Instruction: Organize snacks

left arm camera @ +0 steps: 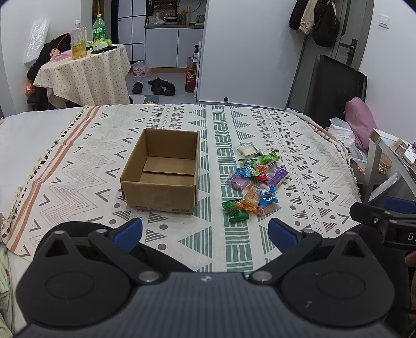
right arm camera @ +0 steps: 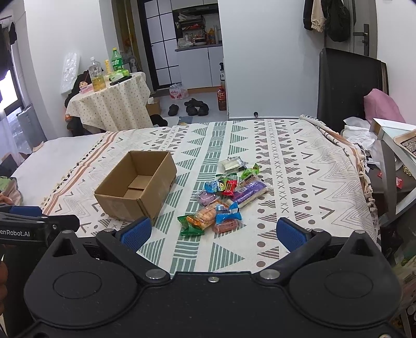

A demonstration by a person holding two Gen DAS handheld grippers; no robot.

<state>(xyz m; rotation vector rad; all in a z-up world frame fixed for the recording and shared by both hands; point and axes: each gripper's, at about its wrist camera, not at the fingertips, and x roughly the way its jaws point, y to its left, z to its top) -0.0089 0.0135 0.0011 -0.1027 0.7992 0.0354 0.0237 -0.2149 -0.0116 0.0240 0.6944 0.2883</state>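
Left gripper (left arm camera: pixel 205 232) nearest the camera, blue pads spread wide, nothing between them, hovering over the patterned blanket (left arm camera: pixel 78 161). Right gripper (right arm camera: pixel 213 231) same: pads wide apart, empty, above the blanket near its front edge. Each gripper shows at the edge of the other's view, so they sit side by side, apart.

Next out, the pile of snacks (left arm camera: pixel 256 179) lies loose on the blanket, ahead of both grippers and untouched. Closest piece is a green packet (right arm camera: pixel 191 225), beside it an orange cracker pack (right arm camera: pixel 205 214) and a blue wrapper (right arm camera: pixel 227 212). Further into the pile a purple bar (right arm camera: pixel 248 192), a red wrapper (right arm camera: pixel 229 187), another green packet (right arm camera: pixel 251 171), and at the far end a clear pack with pale contents (right arm camera: pixel 232 163). Packets overlap; exact count cannot be told.

Just left of the pile, not touching it, stands a cardboard box (left arm camera: pixel 162 169), open top, upright, nothing inside but its bottom flaps.

Beyond the bed: a small table with a dotted cloth (left arm camera: pixel 85 75) carrying bottles, black shoes (left arm camera: pixel 156 85) on the floor, coats hanging (left arm camera: pixel 316 18) by the door at far right.
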